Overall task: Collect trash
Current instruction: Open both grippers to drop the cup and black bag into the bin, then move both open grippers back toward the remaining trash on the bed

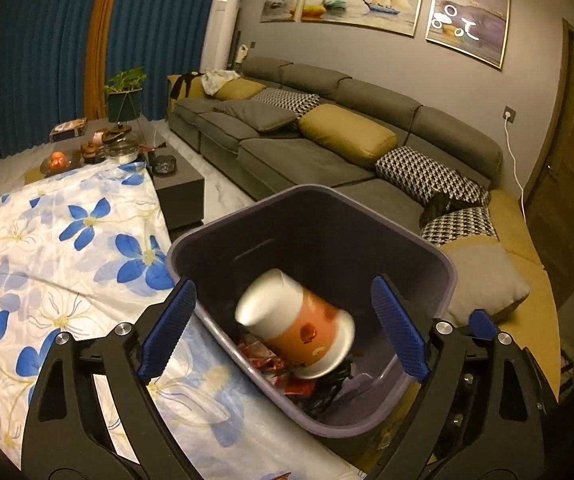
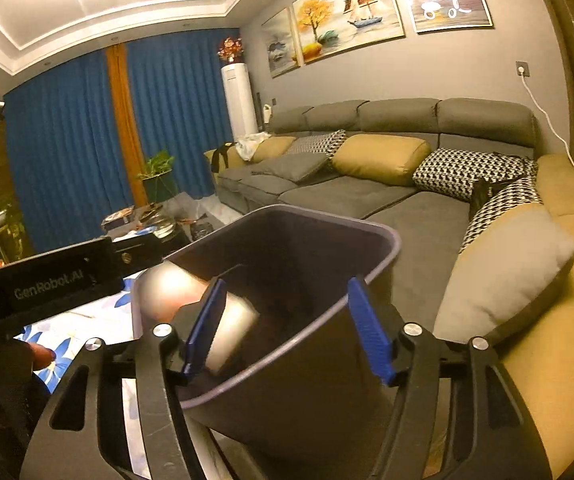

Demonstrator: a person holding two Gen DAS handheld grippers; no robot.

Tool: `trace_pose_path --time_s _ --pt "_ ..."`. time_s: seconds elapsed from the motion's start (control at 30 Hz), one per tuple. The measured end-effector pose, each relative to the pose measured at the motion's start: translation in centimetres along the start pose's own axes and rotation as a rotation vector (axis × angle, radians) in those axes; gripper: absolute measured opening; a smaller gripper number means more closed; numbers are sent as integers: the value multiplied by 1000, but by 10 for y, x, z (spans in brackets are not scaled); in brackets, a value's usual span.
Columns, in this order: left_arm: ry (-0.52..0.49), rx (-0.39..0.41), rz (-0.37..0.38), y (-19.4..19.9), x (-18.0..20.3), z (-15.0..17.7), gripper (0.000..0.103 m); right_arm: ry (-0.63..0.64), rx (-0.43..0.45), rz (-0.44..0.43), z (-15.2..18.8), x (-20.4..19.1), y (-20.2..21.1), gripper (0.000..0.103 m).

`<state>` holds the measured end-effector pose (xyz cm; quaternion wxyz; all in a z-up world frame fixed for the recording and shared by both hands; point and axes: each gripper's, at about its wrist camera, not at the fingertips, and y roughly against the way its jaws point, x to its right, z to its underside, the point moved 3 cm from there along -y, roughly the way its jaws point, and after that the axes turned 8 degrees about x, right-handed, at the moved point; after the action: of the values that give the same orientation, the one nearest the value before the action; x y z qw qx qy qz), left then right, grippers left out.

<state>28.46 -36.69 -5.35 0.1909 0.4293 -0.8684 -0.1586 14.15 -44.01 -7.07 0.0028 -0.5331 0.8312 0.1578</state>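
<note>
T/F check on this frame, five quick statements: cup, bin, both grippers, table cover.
1. The paper cup is inside the trash bin. True.
2. The left gripper is clamped on the cup. False: its jaws stand wide apart, with the blurred cup loose between them, touching neither pad.
3. The bin holds nothing but the cup. False: red wrappers and dark scraps lie at its bottom.
4. The right gripper is open, its pads straddling the near side of the bin. True.
5. The cloth beside the bin is plain grey. False: it is white with blue flowers.
</note>
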Motion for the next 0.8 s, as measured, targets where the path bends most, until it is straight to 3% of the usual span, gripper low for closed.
trace_pose_path --time_s 0.33,0.8 --pt "17 34 -54 35 -13 5 89 8 42 -4 -6 -4 32 80" --pt "88 116 -303 147 -78 31 90 53 62 -134 -3 -52 84 89"
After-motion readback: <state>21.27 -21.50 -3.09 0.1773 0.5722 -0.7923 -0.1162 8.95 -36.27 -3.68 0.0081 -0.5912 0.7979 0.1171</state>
